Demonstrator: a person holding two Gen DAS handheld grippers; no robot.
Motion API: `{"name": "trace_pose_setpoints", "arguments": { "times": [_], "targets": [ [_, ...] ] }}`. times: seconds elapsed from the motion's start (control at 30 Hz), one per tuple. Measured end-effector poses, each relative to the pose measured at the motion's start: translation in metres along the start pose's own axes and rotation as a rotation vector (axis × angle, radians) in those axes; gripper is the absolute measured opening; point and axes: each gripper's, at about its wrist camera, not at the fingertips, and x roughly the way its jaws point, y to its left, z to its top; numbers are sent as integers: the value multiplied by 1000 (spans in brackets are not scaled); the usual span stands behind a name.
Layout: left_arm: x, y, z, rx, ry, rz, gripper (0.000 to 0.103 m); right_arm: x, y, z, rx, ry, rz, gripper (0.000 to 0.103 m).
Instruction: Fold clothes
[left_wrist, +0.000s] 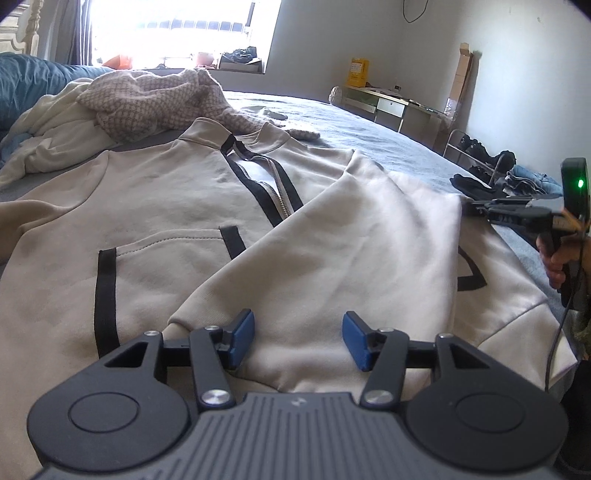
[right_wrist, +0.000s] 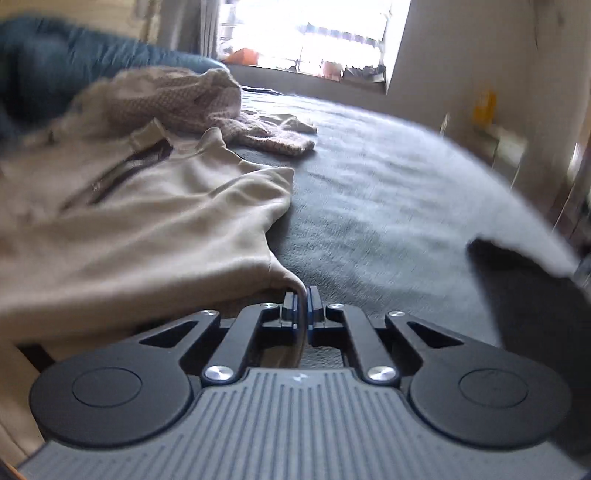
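Left wrist view: cream zip sweatshirt (left_wrist: 155, 206) lies flat, front up, on the grey bed (left_wrist: 369, 125), collar at the far end, hem nearest the camera, so its long axis runs near-to-far. One sleeve (left_wrist: 332, 251) is folded across the chest, running diagonally from the far right shoulder to its cuff at the near centre. Left claw (left_wrist: 298, 339) sits over that cuff end with its blue pads apart; cloth lies under and between them, but no pad presses on it. Right claw (left_wrist: 476, 210) is at the far right edge of the sleeve near the shoulder. Right wrist view: right claw (right_wrist: 302, 310) has its pads together, clamped on a thin peak of the cream fabric drawn up from the garment's edge; the body of the sweatshirt lies to its left, bare bed to its right. Judgement: the sleeve's axis runs claw to claw, left near, right far, with the right the only one gripping. Knit pink garment (left_wrist: 147, 103) is heaped beyond the collar, untouched.
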Motion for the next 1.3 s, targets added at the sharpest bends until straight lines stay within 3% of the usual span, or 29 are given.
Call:
{"name": "trace_pose_setpoints", "arguments": {
  "times": [0.1,0.2,0.23,0.27,0.47,0.63,0.77,0.87,0.93,1.0,1.07,1.17,1.3],
  "targets": [
    [1,0,0,2,2,-2,55,20,18,-20,-184,31,-74,4],
    [1,0,-1,6,-4,-3,55,20,27,-30,-292,3,-115,7],
    [0,1,-2,5,-8,-5,55,18,25,-29,-305,0,-123,16],
    [0,1,-3,4,-10,-6,55,16,24,-29,-318,-3,-131,22],
    [0,3,-4,-7,-22,-17,57,-5,1,-17,-263,46,-57,25],
    [0,4,-5,-13,-30,-24,58,-24,-9,6,-248,41,-87,24],
    [0,3,-6,-14,-32,-17,58,-30,5,34,-116,-70,78,23],
    [-1,4,-6,-21,-35,-15,58,-9,25,31,-92,-45,204,21],
    [-2,6,-8,-30,-44,-23,58,17,23,12,-93,65,200,20],
    [-3,9,-10,-40,-54,-33,58,18,0,-9,-5,37,237,19],
    [-4,10,-11,-37,-61,-38,58,11,-14,-1,70,50,231,11],
    [-4,10,-13,-33,-73,-42,58,1,-19,22,96,11,215,13],
    [-5,10,-14,-50,-84,-37,58,30,-7,51,148,-24,334,12]
  ]
}}
